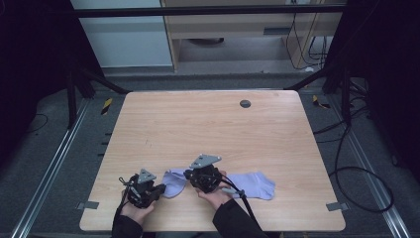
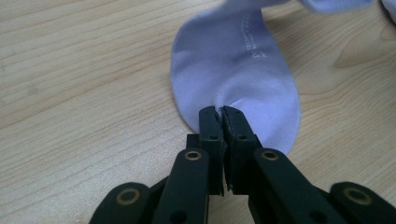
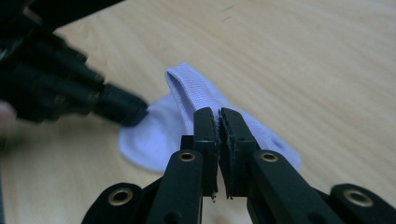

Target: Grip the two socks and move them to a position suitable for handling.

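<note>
Tools at work on a wooden desk (image 1: 208,124): left tool (image 2: 220,112) and right tool (image 3: 219,114) each pinch one lavender sock (image 2: 233,60), jaws clenched.

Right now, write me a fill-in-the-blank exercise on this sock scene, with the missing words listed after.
1. The left claw is shut on the edge of a pale purple ____.
2. The right claw is ____ on the sock's fabric too.
3. A second sock lies flat on the ____ table.
4. A small dark round ____ sits near the table's far edge.

Missing words: sock; shut; wooden; disc
</note>
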Motion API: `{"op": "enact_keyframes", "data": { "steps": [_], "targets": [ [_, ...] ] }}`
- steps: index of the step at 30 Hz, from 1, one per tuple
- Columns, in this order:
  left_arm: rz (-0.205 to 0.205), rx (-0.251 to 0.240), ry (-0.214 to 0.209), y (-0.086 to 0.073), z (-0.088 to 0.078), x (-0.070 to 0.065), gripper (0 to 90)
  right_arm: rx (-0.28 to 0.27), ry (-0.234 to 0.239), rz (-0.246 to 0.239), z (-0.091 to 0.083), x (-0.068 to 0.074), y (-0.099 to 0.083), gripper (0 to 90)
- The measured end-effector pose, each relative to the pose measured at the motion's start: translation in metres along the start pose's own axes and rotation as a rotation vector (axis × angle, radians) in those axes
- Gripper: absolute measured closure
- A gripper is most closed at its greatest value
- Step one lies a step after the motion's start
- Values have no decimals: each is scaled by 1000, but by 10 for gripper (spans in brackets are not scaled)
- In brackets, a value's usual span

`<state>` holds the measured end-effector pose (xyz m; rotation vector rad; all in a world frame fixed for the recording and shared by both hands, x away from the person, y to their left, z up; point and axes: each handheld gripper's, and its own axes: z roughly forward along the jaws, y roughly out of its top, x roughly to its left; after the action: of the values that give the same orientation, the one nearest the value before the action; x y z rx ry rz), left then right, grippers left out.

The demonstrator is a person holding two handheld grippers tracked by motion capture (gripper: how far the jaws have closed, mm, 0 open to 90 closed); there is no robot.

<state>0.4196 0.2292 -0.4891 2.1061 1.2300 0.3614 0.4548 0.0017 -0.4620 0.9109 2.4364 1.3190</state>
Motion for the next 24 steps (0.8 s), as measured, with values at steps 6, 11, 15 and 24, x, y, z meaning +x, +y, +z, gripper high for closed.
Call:
{"op": "enact_keyframes", "data": {
  "steps": [6,11,15,24],
  "targets": [
    [8,3,-3,0,0,0,866,-20,-52,29,13,-13,13,857],
    [7,2,-2,1,0,1,866,-15,-108,62,32,-25,17,855],
    [4,-2,5,1,-1,1,859,-2,-152,73,42,-34,23,826],
    [-64,-47,32,-1,-13,8,741,-2,-203,47,39,-53,24,687]
  ]
}}
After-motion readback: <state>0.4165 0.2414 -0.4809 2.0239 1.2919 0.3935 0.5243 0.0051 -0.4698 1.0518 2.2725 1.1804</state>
